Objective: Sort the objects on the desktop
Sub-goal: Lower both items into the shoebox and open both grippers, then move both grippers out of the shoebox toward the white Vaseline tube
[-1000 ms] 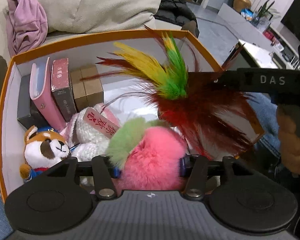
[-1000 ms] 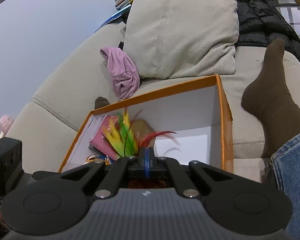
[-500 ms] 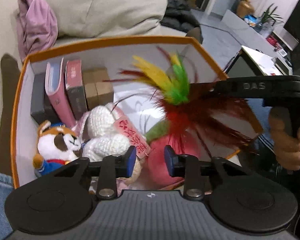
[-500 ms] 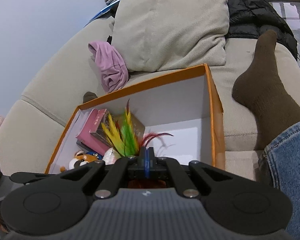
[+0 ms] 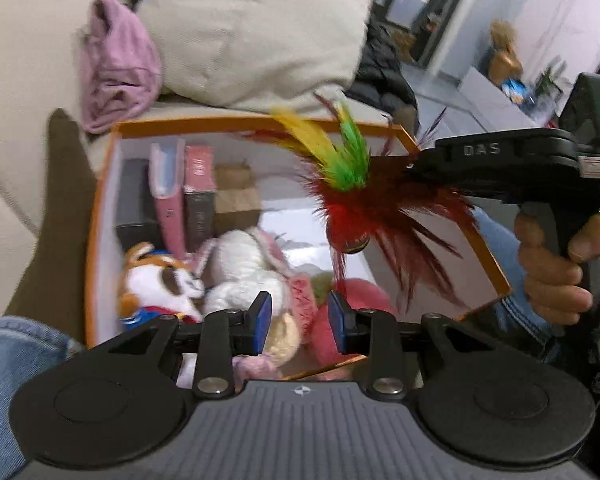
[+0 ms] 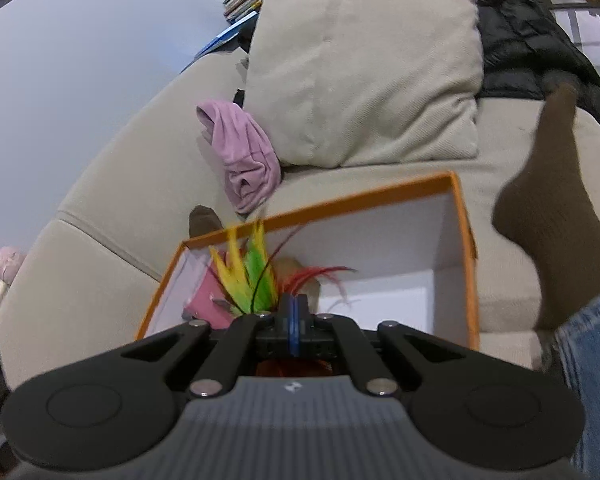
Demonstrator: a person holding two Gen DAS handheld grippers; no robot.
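Note:
An orange-rimmed white box point(image 5: 100, 216) sits on the sofa; it also shows in the right wrist view point(image 6: 464, 232). Inside lie a pink fluffy ball point(image 5: 360, 300), a white knitted rabbit point(image 5: 244, 268), a fox plush point(image 5: 156, 280) and upright books point(image 5: 168, 196). My left gripper point(image 5: 298, 322) is open and empty, above the box's near edge. My right gripper point(image 6: 294, 330) is shut on a feather shuttlecock point(image 5: 352, 200) with red, yellow and green feathers point(image 6: 252, 276), held above the box.
A beige cushion point(image 6: 364, 64) and a pink cloth point(image 6: 244, 160) lie behind the box. A foot in a brown sock point(image 6: 540, 208) rests at the box's right side. A black jacket point(image 6: 520, 44) lies farther back.
My left gripper let go of the pink fluffy ball, which now lies in the box, and drew back. My right gripper lifted the shuttlecock a little, still shut on it.

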